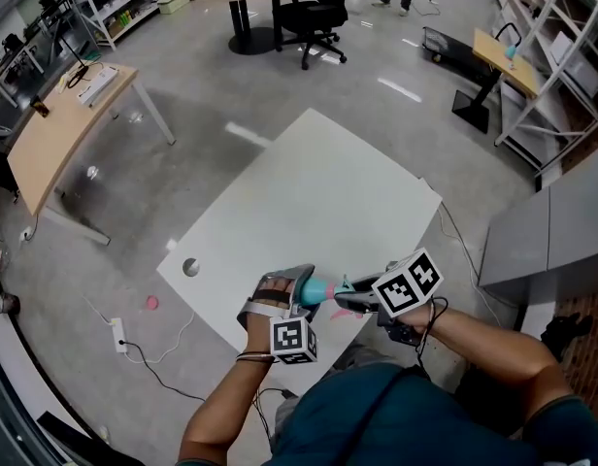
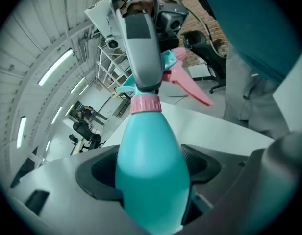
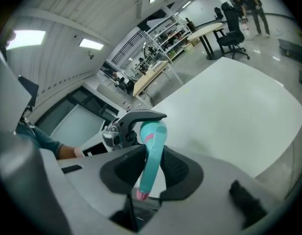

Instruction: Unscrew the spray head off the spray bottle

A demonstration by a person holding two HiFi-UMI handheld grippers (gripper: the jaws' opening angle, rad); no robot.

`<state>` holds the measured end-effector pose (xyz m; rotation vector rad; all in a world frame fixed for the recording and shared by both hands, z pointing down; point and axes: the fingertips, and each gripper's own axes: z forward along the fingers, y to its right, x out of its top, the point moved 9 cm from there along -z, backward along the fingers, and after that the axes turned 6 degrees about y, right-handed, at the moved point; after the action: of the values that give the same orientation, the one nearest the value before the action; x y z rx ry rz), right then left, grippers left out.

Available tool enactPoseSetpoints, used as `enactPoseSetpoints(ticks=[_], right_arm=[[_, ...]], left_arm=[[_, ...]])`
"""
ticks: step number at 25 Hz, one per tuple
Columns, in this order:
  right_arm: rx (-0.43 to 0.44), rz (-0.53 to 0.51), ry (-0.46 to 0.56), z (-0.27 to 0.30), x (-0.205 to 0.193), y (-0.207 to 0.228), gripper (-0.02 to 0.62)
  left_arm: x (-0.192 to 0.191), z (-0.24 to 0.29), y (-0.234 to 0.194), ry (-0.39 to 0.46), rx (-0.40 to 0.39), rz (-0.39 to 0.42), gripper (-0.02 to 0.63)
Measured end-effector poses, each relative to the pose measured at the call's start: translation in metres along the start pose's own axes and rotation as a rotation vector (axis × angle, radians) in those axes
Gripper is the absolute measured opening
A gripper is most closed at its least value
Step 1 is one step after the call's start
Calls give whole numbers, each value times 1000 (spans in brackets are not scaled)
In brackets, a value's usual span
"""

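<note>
A teal spray bottle lies roughly level above the near edge of the white table, held between my two grippers. My left gripper is shut on the bottle's body, which fills the gap between its dark pads. Beyond the pink collar is the teal spray head with a pink trigger. My right gripper is shut on the spray head; its pads sit against both sides, and the pink nozzle points toward its camera. One grey finger of the right gripper lies over the head.
The table has a round cable hole near its left corner. On the floor to the left lie a power strip with its cable and a small pink object. A wooden desk, a black office chair and shelving stand farther off.
</note>
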<state>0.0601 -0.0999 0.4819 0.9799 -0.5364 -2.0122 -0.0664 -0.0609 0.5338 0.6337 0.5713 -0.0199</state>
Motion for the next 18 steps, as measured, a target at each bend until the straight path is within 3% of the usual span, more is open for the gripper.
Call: enactPoseSetpoints(ticks=[2, 5, 9, 11, 12, 14, 16, 18], right_arm=[[-44, -252, -56, 1, -1, -11, 92], [-106, -823, -176, 4, -6, -36, 91], [-127, -1665, -305, 7, -24, -59, 92], [-175, -1967, -328, 10, -33, -58, 92], [-205, -2057, -318, 12, -35, -56, 92], [-260, -2102, -274, 14, -34, -54, 92], [-289, -1983, -218, 12, -26, -53, 95], [-269, -1705, -150, 10, -14, -54, 154]], left_arm=[[-1, -4, 3, 50, -67, -54, 388], [-3, -10, 9, 111, -146, -130, 388], [-3, -17, 17, 157, -239, -181, 388], [-5, -18, 19, 170, -250, -224, 388], [-7, -18, 18, 170, -244, -243, 388], [-10, -18, 15, 166, -211, -278, 388], [-12, -18, 10, 162, -167, -319, 388], [-15, -19, 5, 142, -116, -340, 388]])
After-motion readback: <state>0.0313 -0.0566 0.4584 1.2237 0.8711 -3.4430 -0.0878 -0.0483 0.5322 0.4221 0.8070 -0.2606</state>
